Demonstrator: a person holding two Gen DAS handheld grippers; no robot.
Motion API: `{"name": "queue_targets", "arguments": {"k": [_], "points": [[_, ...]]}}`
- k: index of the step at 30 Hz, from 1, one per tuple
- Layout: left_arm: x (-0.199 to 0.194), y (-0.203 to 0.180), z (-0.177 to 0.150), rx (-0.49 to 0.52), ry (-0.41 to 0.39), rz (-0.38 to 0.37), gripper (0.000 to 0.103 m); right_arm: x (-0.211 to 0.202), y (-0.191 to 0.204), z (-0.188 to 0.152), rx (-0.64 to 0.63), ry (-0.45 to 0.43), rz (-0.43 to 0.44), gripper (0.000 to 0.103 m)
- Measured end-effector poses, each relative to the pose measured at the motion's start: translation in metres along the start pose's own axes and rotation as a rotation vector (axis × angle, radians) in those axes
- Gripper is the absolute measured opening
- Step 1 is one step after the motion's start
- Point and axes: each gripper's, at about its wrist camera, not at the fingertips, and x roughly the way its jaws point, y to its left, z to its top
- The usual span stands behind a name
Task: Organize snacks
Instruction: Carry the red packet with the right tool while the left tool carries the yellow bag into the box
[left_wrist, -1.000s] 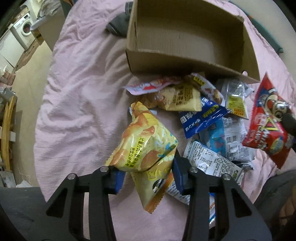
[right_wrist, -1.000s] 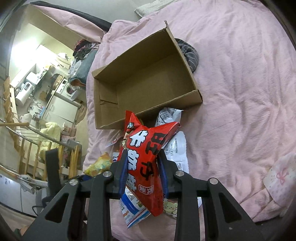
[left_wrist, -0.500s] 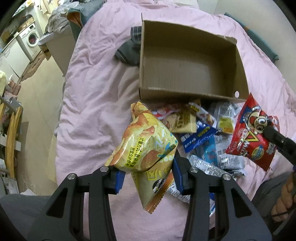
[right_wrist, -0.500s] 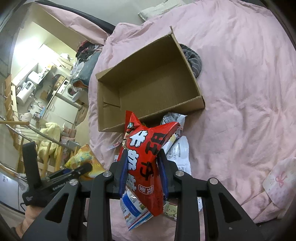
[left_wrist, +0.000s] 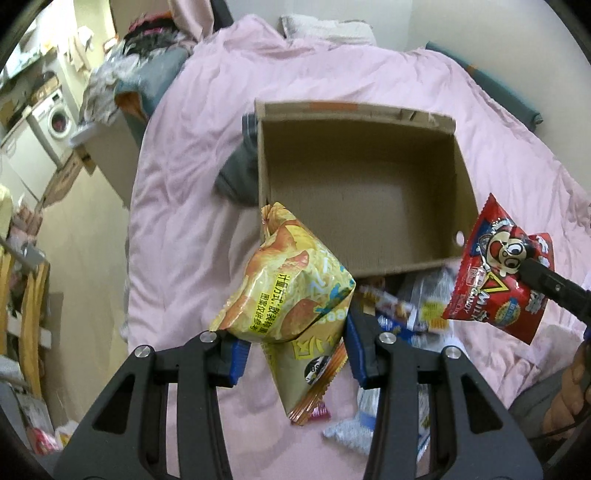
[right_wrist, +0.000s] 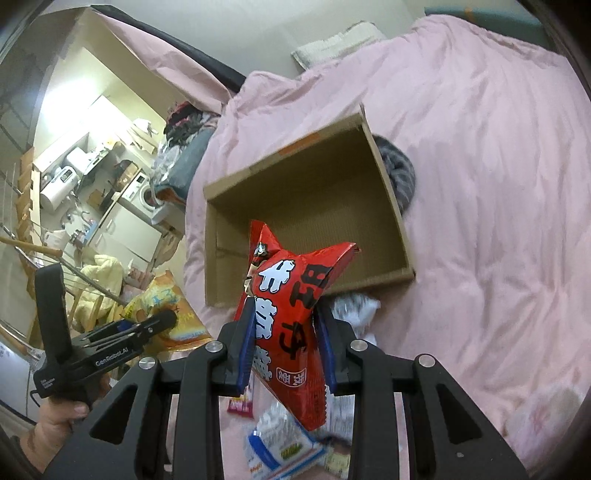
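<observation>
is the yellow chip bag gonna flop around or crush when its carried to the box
Probably floppy: the yellow chip bag sags below the left gripper's fingers, its lower end dangling. It looks puffy, so likely light. The squeeze already creases it, so the chips might crack.

glossy crinkled foil on the yellow chip bag (left_wrist: 284, 291) and red candy bag (right_wrist: 291, 321); matt brown corrugated cardboard box (left_wrist: 362, 192); soft wrinkled pink cloth bedspread (left_wrist: 192, 206); matt black plastic grippers
</observation>
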Motion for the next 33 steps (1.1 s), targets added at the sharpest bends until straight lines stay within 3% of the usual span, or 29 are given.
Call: {"name": "queue_targets", "arguments": {"k": [11, 14, 19, 28, 33], "points": [[0.031, -0.016, 0.045, 0.080, -0.080, 0.014, 0.040, 0.042, -0.001, 0.049, -0.063, -0.021, -0.062, 0.031], [0.049, -0.015, 0.051, 0.072, -0.080, 0.008, 0.040, 0.062, -0.001, 0.057, -0.094, 0.000, -0.098, 0.031], [0.065, -0.015, 0.047, 0.077, -0.146, 0.022, 0.040, 0.095, -0.001, 0.063, -0.113, 0.045, -0.116, 0.031], [0.100, -0.010, 0.057, 0.064, -0.085, -0.025, 0.040, 0.139, 0.008, 0.056, -0.167, 0.144, -0.167, 0.032], [0.104, -0.015, 0.053, 0.089, -0.074, -0.016, 0.041, 0.153, 0.008, 0.052, -0.180, 0.183, -0.193, 0.031]]}}
